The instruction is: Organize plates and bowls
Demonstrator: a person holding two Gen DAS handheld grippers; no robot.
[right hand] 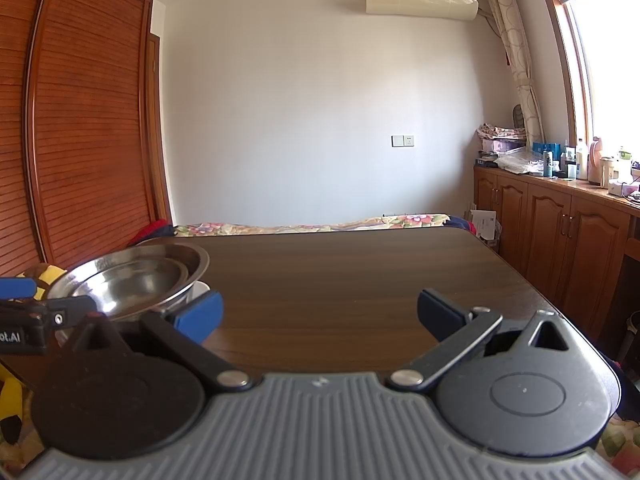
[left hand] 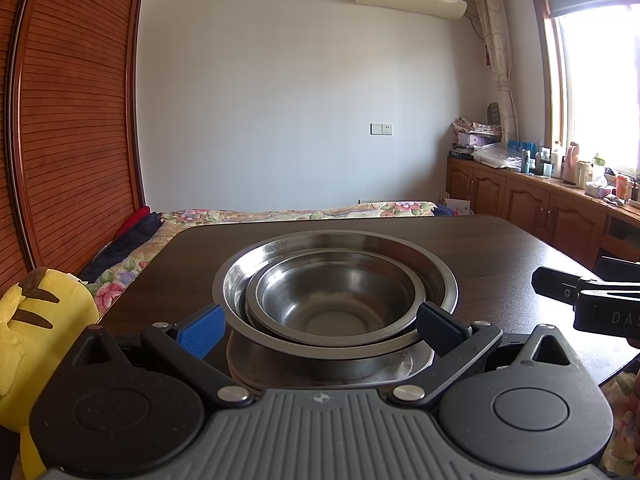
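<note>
Two shiny steel bowls [left hand: 336, 300], small nested inside large, sit on a plate [left hand: 400, 368] on the dark table [left hand: 500, 248], between the left gripper's [left hand: 320, 326] spread fingers. Right view: right gripper [right hand: 320, 316] spread wide over bare table, bowls at far left.

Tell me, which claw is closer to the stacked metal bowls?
Left. The left claw sits open right at the stacked metal bowls; the right claw is open off to their right over bare table.
</note>
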